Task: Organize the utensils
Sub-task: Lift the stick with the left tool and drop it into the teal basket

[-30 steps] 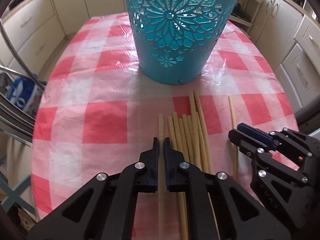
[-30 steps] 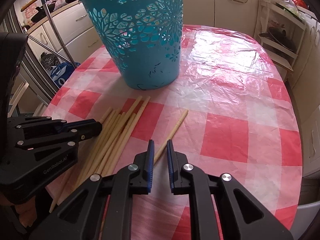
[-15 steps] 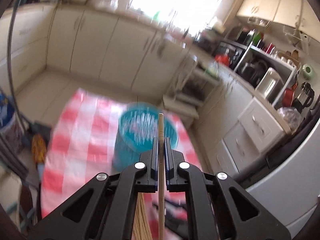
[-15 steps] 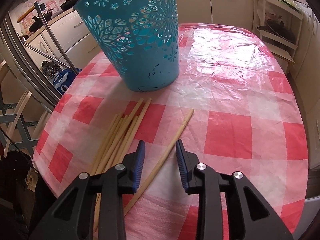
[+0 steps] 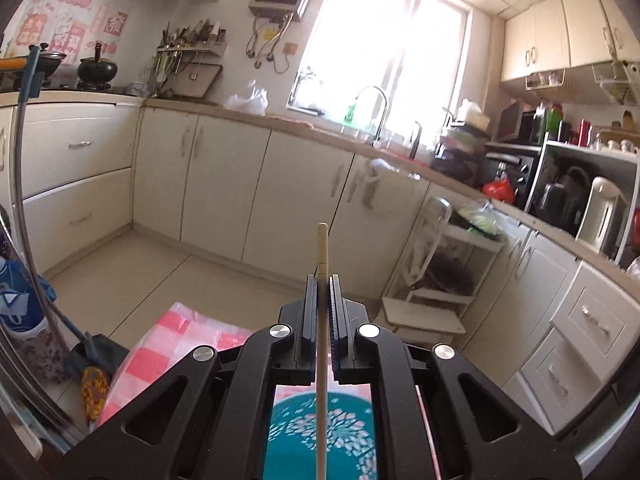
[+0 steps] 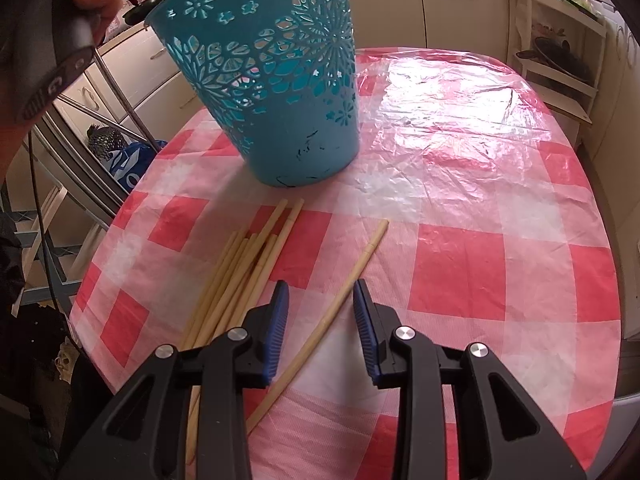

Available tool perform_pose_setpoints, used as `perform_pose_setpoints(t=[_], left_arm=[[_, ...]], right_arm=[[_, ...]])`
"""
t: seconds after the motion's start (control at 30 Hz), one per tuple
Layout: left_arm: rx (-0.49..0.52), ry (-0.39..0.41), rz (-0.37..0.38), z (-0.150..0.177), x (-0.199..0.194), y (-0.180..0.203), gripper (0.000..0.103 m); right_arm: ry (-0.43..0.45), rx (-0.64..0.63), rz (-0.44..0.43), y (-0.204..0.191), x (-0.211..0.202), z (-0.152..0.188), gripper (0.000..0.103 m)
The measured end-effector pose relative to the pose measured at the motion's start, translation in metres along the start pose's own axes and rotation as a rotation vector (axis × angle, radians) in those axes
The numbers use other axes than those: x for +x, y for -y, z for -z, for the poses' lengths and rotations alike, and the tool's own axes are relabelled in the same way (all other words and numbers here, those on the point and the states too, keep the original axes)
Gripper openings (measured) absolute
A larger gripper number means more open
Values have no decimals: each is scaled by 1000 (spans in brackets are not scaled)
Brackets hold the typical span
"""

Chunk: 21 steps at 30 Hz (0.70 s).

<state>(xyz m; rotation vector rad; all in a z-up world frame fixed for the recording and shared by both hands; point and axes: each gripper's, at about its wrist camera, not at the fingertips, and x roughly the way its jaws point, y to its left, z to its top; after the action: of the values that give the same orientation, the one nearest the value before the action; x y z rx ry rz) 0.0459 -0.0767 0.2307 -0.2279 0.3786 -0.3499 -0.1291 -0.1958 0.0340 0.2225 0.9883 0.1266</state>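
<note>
Left wrist view: the left gripper (image 5: pixel 323 280) is clamped tight on one chopstick (image 5: pixel 322 248), its tip poking past the pads, the teal basket (image 5: pixel 320 440) directly below; the basket rim is cut off by the gripper body.

Right wrist view: the right gripper (image 6: pixel 320 308) has its jaws apart over a single chopstick (image 6: pixel 352 276), pads not touching it. A chopstick pile (image 6: pixel 236 280) lies beside it on the checked tablecloth (image 6: pixel 480 240); lower ends are hidden.

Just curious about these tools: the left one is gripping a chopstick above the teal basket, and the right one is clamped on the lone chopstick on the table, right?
Not quite. The right gripper is open: in the right wrist view its blue pads straddle the lone chopstick without pressing it. The left gripper does grip a chopstick above the teal basket.
</note>
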Motion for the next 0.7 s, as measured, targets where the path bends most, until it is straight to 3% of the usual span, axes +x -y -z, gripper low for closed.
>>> perform_pose_setpoints(t=[0.3,0.37,0.43,0.5,0.6,0.7], left_arm=[[68,-177,-33,64,4,-25,8],[69,-193,-43,72,-7,-31,18],[52,-182,-74,77,-24,-44,50],[33,-151,-113,85,-47,-59,61],[28,-152,-151,103,-70,-79,67],[31,-200,-178,123,-75,-94,69]], right_arm=[[2,-4,14,3,-1,-1,37],[2,4,14,6,-2,-1,37],[1,9,15,9,-4,0,37],[1,12,17,11,-5,1,37],[-3,27,13,12,-5,1,37],[-16,41,33,13,-6,0,37]])
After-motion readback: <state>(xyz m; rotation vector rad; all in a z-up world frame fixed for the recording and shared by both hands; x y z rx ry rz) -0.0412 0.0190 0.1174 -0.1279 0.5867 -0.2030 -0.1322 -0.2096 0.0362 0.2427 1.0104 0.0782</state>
